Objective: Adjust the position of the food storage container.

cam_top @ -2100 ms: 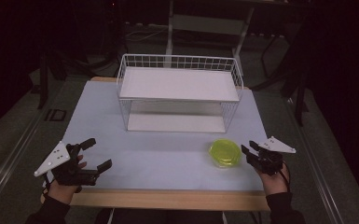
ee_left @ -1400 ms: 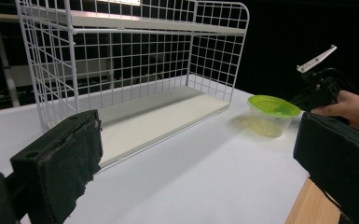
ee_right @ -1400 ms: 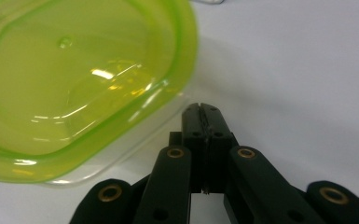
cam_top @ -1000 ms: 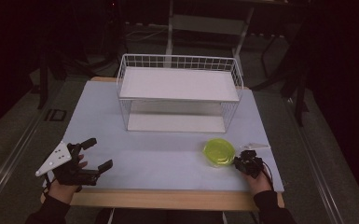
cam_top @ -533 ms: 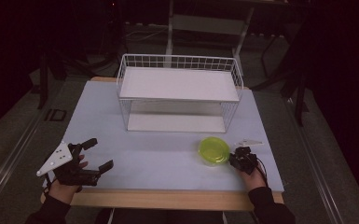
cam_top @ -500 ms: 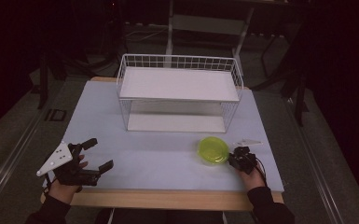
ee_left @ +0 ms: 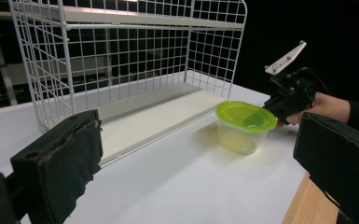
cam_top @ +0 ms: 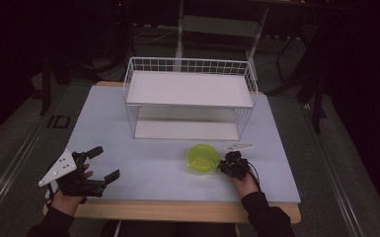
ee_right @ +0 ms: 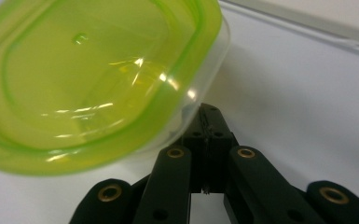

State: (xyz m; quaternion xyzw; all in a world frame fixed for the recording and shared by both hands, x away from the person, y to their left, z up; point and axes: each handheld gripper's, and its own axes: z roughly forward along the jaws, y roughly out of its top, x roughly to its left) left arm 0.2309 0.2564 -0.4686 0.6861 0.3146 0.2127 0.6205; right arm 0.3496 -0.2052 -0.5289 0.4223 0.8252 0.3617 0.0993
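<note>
A clear plastic container with a lime-green lid (cam_top: 202, 158) (ee_left: 245, 122) (ee_right: 88, 79) stands on the white table in front of the wire rack. My right gripper (cam_top: 225, 167) (ee_right: 208, 116) is shut, its two jaws pressed together with nothing between them. Their tip rests against the container's right side, just under the lid's rim. The left gripper view shows it at the container's far side (ee_left: 279, 105), held in a hand. My left gripper (cam_top: 104, 163) (ee_left: 198, 158) is open and empty near the table's front left corner, pointing toward the container.
A white two-tier wire rack (cam_top: 190, 98) (ee_left: 121, 56) stands at the middle back of the table (cam_top: 153, 173), both shelves bare. The table's wooden front edge (cam_top: 177, 210) runs just behind both hands. Dark floor surrounds the table.
The right gripper has slid left across the table with the green-lidded container moving left ahead of it. The left gripper has stayed in place.
</note>
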